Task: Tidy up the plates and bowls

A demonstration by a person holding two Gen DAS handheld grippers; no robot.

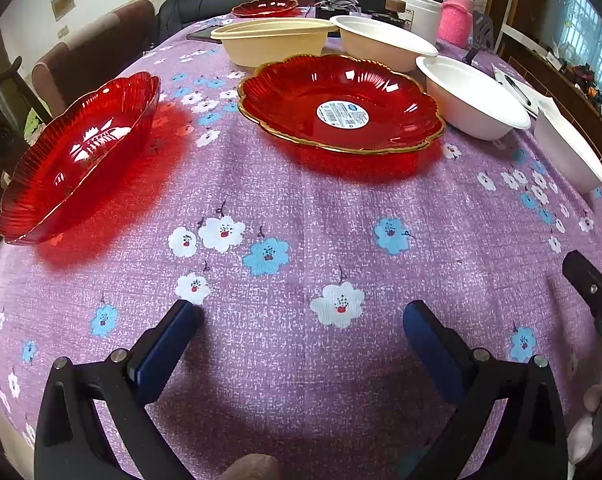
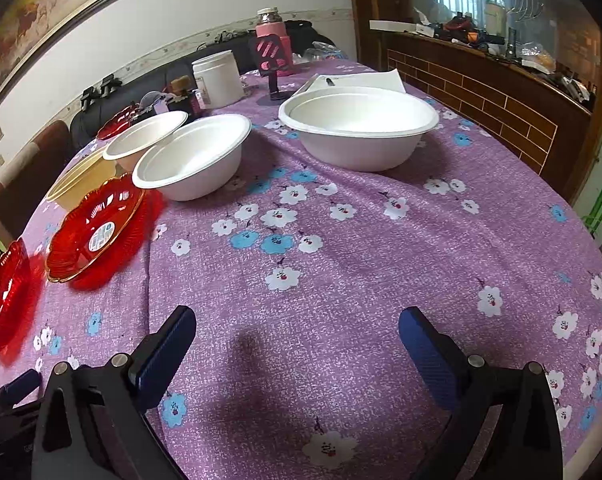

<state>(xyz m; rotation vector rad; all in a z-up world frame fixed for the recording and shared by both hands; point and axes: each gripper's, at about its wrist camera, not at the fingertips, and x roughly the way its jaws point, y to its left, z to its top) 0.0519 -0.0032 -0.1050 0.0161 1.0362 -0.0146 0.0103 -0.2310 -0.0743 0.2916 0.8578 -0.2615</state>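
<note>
From the left wrist camera, my left hand-held gripper (image 1: 301, 316) hangs over bare purple cloth with its jaws spread wide and nothing between them. Ahead on the table (image 1: 301, 208) sit the things I have to sort. The gold-rimmed red plate (image 1: 341, 106) lies flat in the middle, label up. A second red plate (image 1: 77, 156) sits well off to the left near the table edge, and a third red plate (image 1: 265, 7) lies far back. Behind the middle plate stand a cream bowl (image 1: 273, 42) and a white bowl (image 1: 385, 42), with another white bowl (image 1: 475, 98) just beside the plate's right rim. I judge that nothing has been stacked yet, so the step in hand is choosing a first piece. I would take the left red plate by its near rim, coming in low so one finger slides under the lip.

From the right wrist camera, my right hand-held gripper (image 2: 297, 320) is likewise released and empty, pointing down at the cloth. The large white bowl (image 2: 359, 132) stands alone ahead and slightly right, well apart from the others. The two smaller white bowls overlap at their rims farther left, next to the gold-rimmed plate. I would pinch the large bowl's near wall gently, since it looks light and thin and could buckle or skid on the cloth.
</note>
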